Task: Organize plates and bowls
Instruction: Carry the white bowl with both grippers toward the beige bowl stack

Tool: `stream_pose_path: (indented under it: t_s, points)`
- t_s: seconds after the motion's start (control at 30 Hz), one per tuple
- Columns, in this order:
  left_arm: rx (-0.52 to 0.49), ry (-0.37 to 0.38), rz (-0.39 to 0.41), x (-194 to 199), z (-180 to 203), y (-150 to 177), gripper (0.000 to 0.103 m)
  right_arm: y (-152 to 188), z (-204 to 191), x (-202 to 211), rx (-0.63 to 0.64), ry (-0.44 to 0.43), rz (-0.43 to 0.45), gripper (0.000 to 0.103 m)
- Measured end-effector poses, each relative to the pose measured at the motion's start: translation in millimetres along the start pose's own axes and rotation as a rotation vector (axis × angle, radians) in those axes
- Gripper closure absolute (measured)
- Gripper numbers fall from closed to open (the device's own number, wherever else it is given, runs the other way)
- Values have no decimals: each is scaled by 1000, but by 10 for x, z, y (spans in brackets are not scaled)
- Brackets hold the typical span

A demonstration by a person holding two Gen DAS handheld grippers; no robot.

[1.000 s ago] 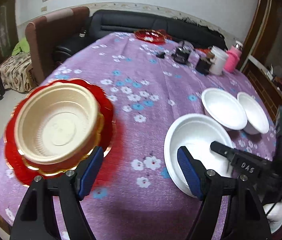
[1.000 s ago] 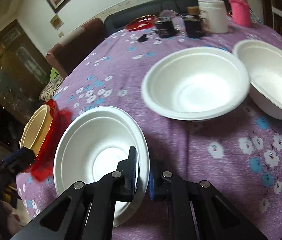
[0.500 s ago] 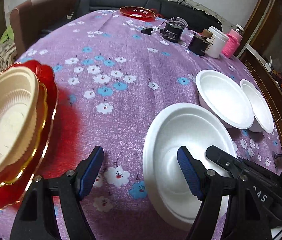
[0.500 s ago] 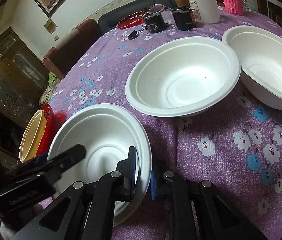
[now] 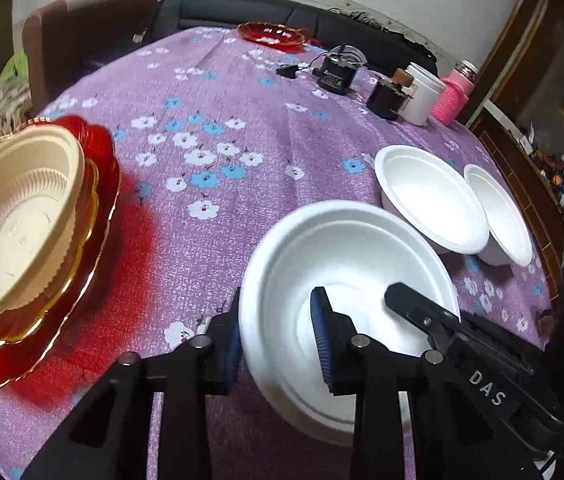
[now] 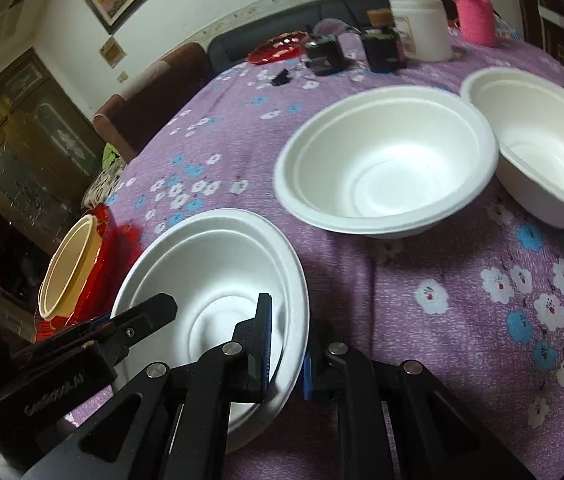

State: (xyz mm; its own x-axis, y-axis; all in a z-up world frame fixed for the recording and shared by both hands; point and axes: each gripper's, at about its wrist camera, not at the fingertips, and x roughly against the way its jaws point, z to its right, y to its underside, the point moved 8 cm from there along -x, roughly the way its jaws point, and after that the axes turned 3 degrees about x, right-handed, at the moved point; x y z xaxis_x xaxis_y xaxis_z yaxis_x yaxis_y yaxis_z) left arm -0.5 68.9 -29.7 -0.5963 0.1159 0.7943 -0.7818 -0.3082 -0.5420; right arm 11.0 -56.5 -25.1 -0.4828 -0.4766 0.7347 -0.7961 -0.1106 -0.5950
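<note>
A white foam bowl (image 5: 346, 280) sits near the table's front edge, also in the right wrist view (image 6: 209, 272). My left gripper (image 5: 277, 344) straddles its left rim with jaws still apart, one pad outside and one inside. My right gripper (image 6: 286, 344) is shut on the bowl's right rim. Two more white bowls (image 5: 430, 196) (image 5: 498, 216) stand to the right, also in the right wrist view (image 6: 386, 160) (image 6: 538, 144). A cream bowl (image 5: 13, 216) rests on a red plate (image 5: 93, 184) at the left.
The table has a purple flowered cloth (image 5: 217, 128). At the far side stand a red dish (image 5: 271, 34), black gadgets (image 5: 336, 74), a white jar (image 5: 422, 94) and a pink bottle (image 5: 452, 98). A sofa and a chair lie beyond.
My left gripper moved right from the cream bowl to the white bowl and its jaws narrowed around the left rim. My right gripper kept its hold on the right rim.
</note>
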Motion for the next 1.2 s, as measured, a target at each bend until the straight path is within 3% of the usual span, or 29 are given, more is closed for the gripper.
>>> stream_pose_path:
  t_s: [0.23,0.67,0.97,1.2]
  points:
    - [19,16,-21,8,-111,87,73,25,-102,22,24,-13,28,89]
    - [23,20,17,182,-192,145,73,48,-248,55,69,-21,78,90]
    - [34,-9,138,597,-326,-5,69,-19,-635,222,104,-54,123,90]
    - [116,-45,253,1068,-884,-226,68,-219,-1335,62,167,-126,104,90]
